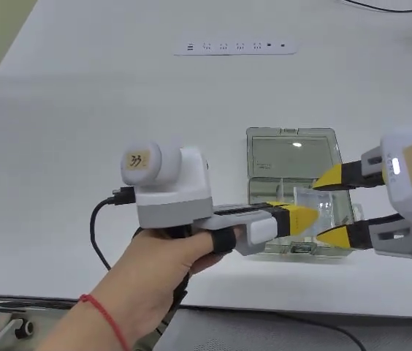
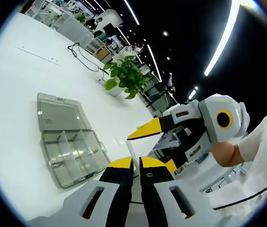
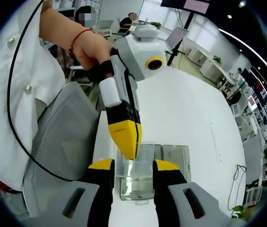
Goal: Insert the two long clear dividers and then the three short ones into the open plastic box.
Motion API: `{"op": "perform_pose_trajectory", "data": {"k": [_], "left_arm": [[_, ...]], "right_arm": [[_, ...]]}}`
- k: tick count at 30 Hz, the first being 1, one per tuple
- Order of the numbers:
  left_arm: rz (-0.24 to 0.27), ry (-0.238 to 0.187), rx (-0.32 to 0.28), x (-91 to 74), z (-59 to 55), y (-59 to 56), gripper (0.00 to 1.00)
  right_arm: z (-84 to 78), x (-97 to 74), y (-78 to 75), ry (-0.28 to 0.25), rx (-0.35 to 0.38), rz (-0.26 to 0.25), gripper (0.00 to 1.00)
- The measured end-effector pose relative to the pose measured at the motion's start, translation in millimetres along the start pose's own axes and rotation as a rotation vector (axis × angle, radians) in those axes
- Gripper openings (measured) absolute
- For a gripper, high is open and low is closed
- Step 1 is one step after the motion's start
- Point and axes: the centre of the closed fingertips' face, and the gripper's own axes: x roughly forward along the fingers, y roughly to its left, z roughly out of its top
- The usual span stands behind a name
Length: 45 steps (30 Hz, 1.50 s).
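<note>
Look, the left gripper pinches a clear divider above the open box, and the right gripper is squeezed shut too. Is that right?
Not quite. The right gripper is open: the right gripper view shows its jaws wide apart. The left gripper does pinch the clear divider above the open box.

Two tongs show: left tongs (image 1: 308, 217) and right tongs (image 1: 316, 210). There is one open plastic box (image 1: 291, 150), one raised clear divider (image 1: 324, 205), one power strip (image 1: 235, 47) and one potted plant (image 2: 126, 75)
</note>
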Motion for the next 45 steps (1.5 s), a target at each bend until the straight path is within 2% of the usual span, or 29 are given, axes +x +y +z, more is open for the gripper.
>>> {"op": "perform_pose_trajectory", "data": {"k": [10, 14, 15, 17, 21, 24, 25, 27, 28, 29, 30, 31, 33, 37, 45], "left_arm": [[-0.001, -0.028, -0.055, 1.1, 2.8, 0.3, 0.00], [0.001, -0.038, -0.058, 1.1, 3.9, 1.3, 0.00], [0.010, -0.030, -0.017, 0.4, 3.1, 4.7, 0.00], [0.007, -0.028, -0.015, 0.5, 3.1, 3.5, 0.00], [-0.008, -0.011, 0.124, -1.6, 4.0, -2.3, 0.00], [-0.041, -0.003, 0.222, -4.2, 5.0, -9.6, 0.00], [-0.054, 0.013, 0.295, -5.8, 3.9, -12.0, 0.00], [-0.079, 0.036, 0.403, -8.0, 1.8, -16.9, 0.00], [-0.090, 0.048, 0.444, -9.0, 0.6, -18.6, 0.00], [-0.108, 0.053, 0.509, -10.1, 0.1, -22.1, 0.00], [-0.123, 0.057, 0.545, -10.6, -0.4, -24.7, 0.00], [-0.140, 0.070, 0.561, -11.8, -2.4, -28.4, 0.00], [-0.151, 0.066, 0.562, -12.6, -1.2, -31.6, 0.00], [-0.189, 0.067, 0.598, -13.4, -0.3, -37.5, 0.00], [-0.220, 0.058, 0.620, -12.4, 0.9, -43.7, 0.00]], "right_arm": [[1.0, -2.7, -3.0, 0.010, -0.035, -0.018, 0.33], [1.4, -3.0, -4.0, 0.005, -0.040, -0.023, 0.33], [2.5, -4.7, -6.0, -0.002, -0.036, -0.029, 0.33], [5.3, -7.4, -8.3, -0.025, -0.008, -0.026, 0.33], [8.9, -16.8, -15.1, -0.089, 0.072, 0.003, 0.32], [12.6, -24.8, -11.6, -0.150, 0.140, 0.091, 0.27], [12.9, -27.9, -11.2, -0.184, 0.189, 0.134, 0.27], [13.7, -34.0, -11.9, -0.213, 0.228, 0.186, 0.24], [13.4, -35.4, -14.1, -0.223, 0.237, 0.194, 0.22], [14.0, -37.3, -15.2, -0.242, 0.258, 0.218, 0.22], [15.1, -39.5, -14.5, -0.252, 0.276, 0.244, 0.21], [16.4, -42.1, -13.1, -0.263, 0.284, 0.277, 0.19], [18.7, -44.5, -9.2, -0.269, 0.281, 0.318, 0.17], [25.0, -45.5, -0.5, -0.266, 0.260, 0.378, 0.15], [28.3, -43.3, 6.3, -0.259, 0.238, 0.431, 0.10]]}}
